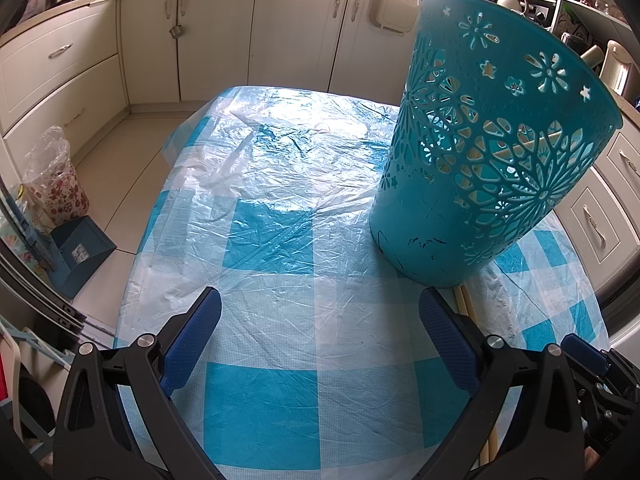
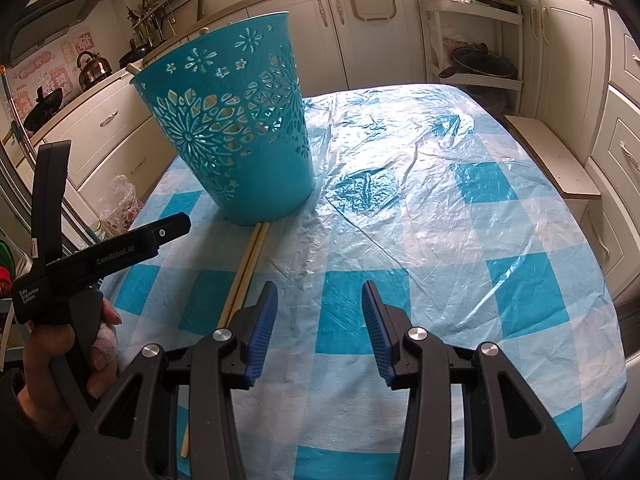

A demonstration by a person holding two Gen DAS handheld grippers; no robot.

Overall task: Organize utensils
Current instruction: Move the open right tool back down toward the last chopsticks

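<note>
Kettle [image 2: 94, 67], pan lid [image 2: 482, 62], dustpan [image 1: 82, 254]

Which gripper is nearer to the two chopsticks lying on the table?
Right. The right gripper is open just beside the chopsticks; the left gripper, also open, is further to their left.

"GenRobot.AI", "Data Acquisition System" on left hand-held gripper [image 2: 162, 234]

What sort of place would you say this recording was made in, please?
Most likely a home kitchen: cream cabinets line the walls, a kettle and pans sit on the counter, and a checked plastic-covered table fills the middle.
</note>
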